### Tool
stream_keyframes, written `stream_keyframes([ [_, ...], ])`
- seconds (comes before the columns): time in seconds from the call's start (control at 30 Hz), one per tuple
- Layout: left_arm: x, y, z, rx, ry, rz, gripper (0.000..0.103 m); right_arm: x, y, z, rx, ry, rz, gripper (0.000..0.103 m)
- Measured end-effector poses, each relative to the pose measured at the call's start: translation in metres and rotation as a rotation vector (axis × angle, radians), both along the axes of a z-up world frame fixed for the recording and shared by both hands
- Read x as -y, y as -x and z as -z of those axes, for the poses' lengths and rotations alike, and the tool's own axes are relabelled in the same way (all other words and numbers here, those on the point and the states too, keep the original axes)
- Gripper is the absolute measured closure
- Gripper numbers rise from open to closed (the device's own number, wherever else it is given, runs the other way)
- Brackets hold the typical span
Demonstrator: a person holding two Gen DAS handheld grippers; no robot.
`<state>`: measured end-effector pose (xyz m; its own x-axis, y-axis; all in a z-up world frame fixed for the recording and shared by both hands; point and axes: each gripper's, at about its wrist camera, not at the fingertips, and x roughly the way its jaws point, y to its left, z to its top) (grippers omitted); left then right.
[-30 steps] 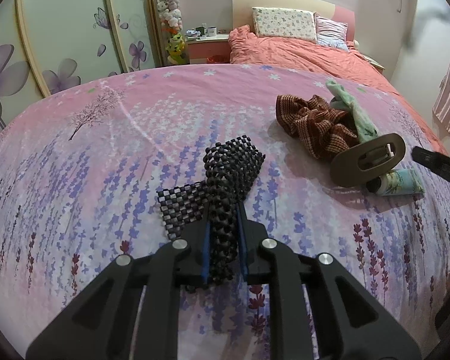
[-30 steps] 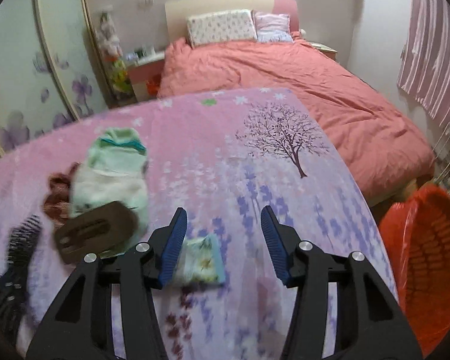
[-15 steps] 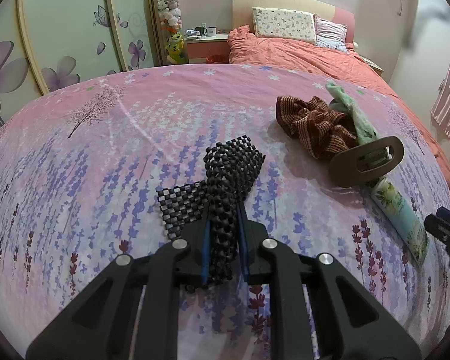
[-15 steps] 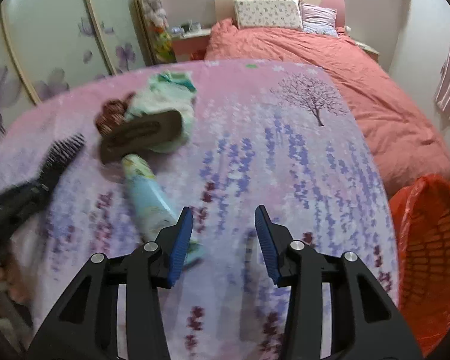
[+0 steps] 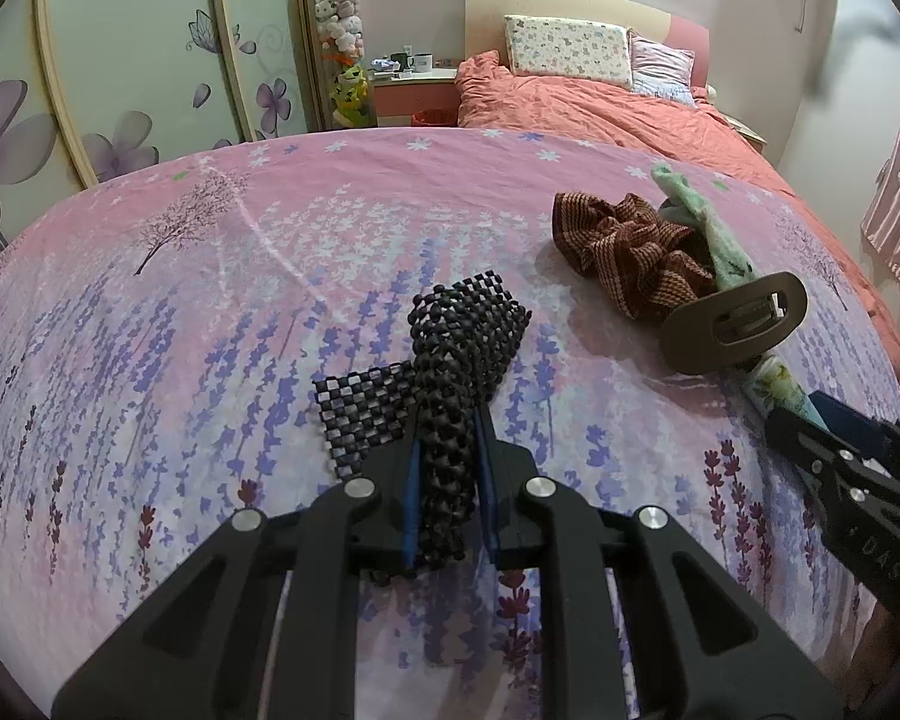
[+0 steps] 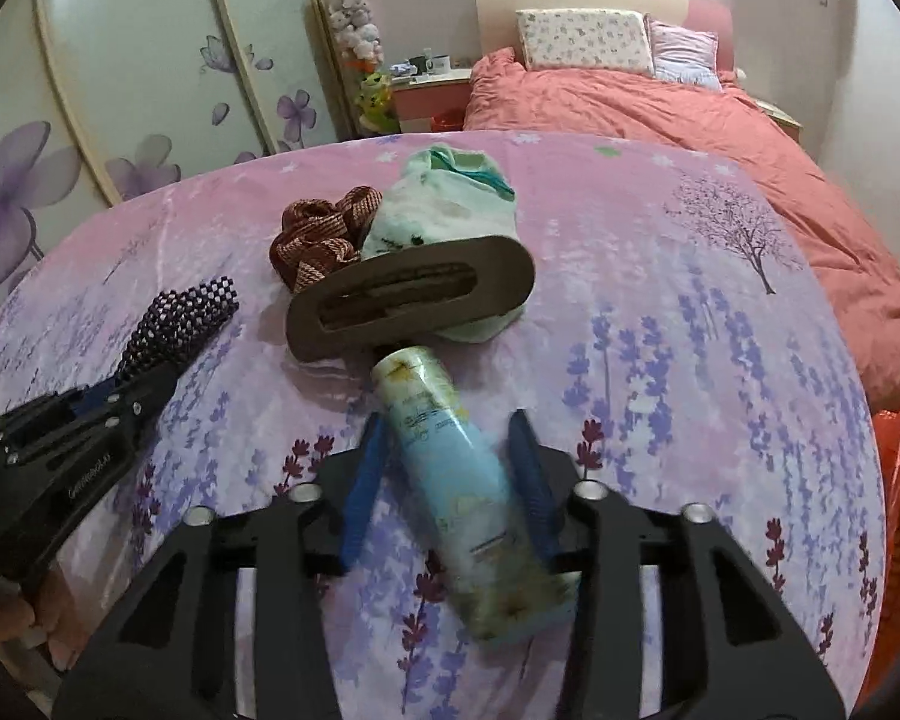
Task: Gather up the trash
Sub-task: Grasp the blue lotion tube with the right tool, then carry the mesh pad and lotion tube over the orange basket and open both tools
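Pink floral bedspread (image 5: 150, 360): left gripper (image 5: 447, 480) is clamping, jaws nearly closed, a black mesh mat (image 5: 456, 354) lying on it. Right gripper (image 6: 450, 480), jaws partly open and just closing, is straddling a pale blue tube (image 6: 450, 468); pad contact unclear. Brown clip (image 6: 411, 294) is touching the tube's far end.

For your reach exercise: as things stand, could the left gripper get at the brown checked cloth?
Probably not yet: the left gripper is shut on the black mesh mat. The brown checked cloth lies uncovered beyond it.
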<state>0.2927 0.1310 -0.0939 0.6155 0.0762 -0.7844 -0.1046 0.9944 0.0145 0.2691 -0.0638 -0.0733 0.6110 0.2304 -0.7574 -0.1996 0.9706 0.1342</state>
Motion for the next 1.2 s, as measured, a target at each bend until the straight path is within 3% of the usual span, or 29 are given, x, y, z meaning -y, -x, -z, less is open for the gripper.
stream_keyframes([
  [0.03, 0.0, 0.0, 0.0, 0.0, 0.001, 0.0, 0.085, 0.003, 0.004, 0.0, 0.0, 0.001, 0.008, 0.073],
  [0.27, 0.0, 0.001, 0.0, 0.001, 0.009, 0.0, 0.085, 0.049, 0.044, 0.003, 0.001, -0.042, 0.14, 0.074],
  [0.67, -0.009, 0.006, -0.003, 0.015, 0.073, 0.03, 0.083, 0.062, 0.04, 0.006, -0.001, -0.042, 0.193, 0.073],
  [0.73, -0.009, 0.009, -0.004, 0.019, 0.066, 0.044, 0.074, 0.061, 0.038, 0.006, 0.0, -0.049, 0.194, 0.073],
  [0.93, -0.008, 0.005, -0.009, 0.024, 0.03, 0.04, 0.061, 0.065, 0.036, 0.007, 0.002, -0.054, 0.2, 0.072],
  [1.2, -0.005, -0.006, -0.006, 0.002, 0.003, 0.035, 0.058, 0.061, 0.03, 0.007, 0.003, -0.038, 0.201, 0.067],
])
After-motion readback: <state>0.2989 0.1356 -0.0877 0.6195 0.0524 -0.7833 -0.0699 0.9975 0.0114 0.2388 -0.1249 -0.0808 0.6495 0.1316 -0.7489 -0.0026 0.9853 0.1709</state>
